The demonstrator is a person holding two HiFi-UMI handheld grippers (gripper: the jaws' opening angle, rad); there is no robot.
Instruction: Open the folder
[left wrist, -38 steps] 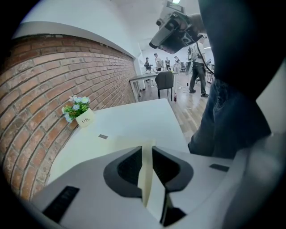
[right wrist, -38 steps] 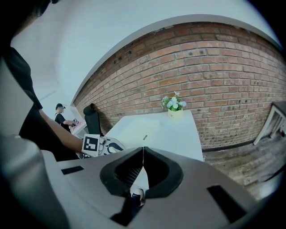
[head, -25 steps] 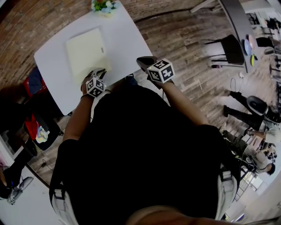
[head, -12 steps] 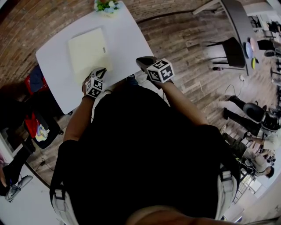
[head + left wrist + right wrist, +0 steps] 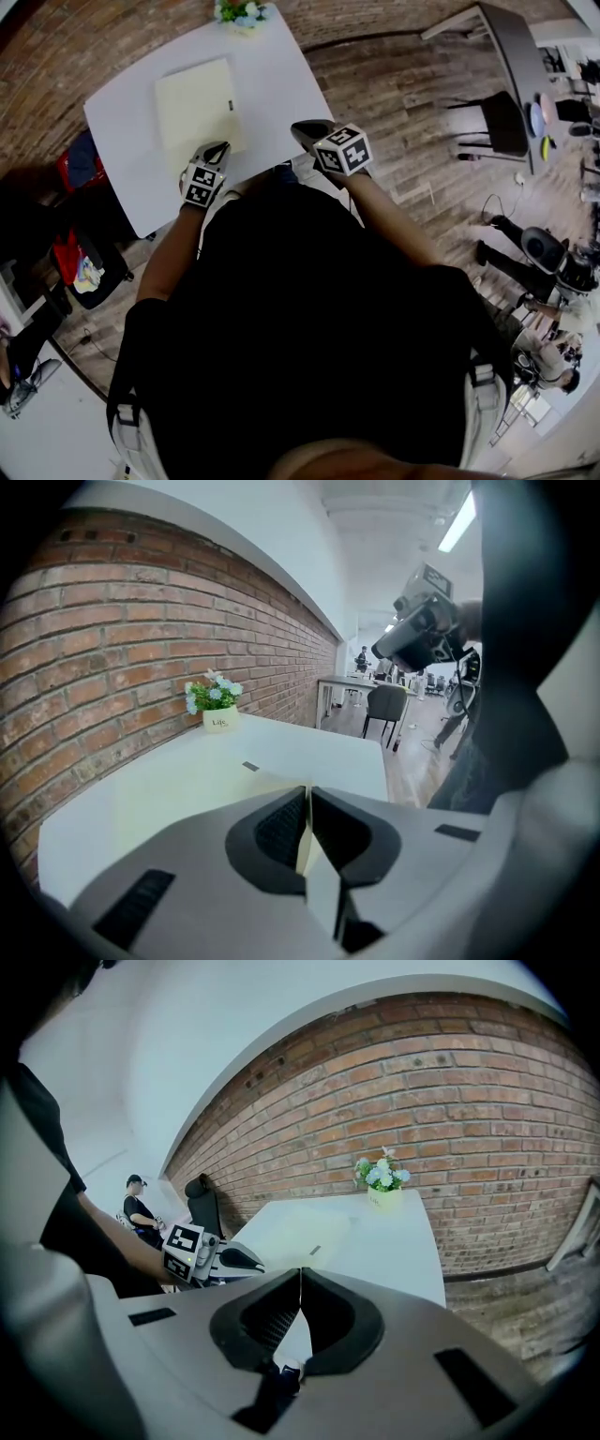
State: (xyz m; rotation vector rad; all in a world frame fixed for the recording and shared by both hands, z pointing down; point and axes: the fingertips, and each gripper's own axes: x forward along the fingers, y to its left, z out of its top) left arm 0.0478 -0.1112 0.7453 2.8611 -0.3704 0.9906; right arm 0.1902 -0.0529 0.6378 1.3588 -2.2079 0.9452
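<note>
cream folder [image 5: 192, 98] seemingly nipped, left gripper [image 5: 220, 148] closing

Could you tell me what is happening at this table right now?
A person works at a white table with a gripper in each hand. The left gripper is shut on the near corner of the cream folder, which is not yet open. The right gripper is shut and empty, off the folder.

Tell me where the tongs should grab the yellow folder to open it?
Grab the top cover's thin edge at the folder's near corner, coming in low from the person's side of the table. The folder lies flat, so only its edge gives a lip to pinch. The left tongs have just been closing there, with the cover edge between them.
</note>
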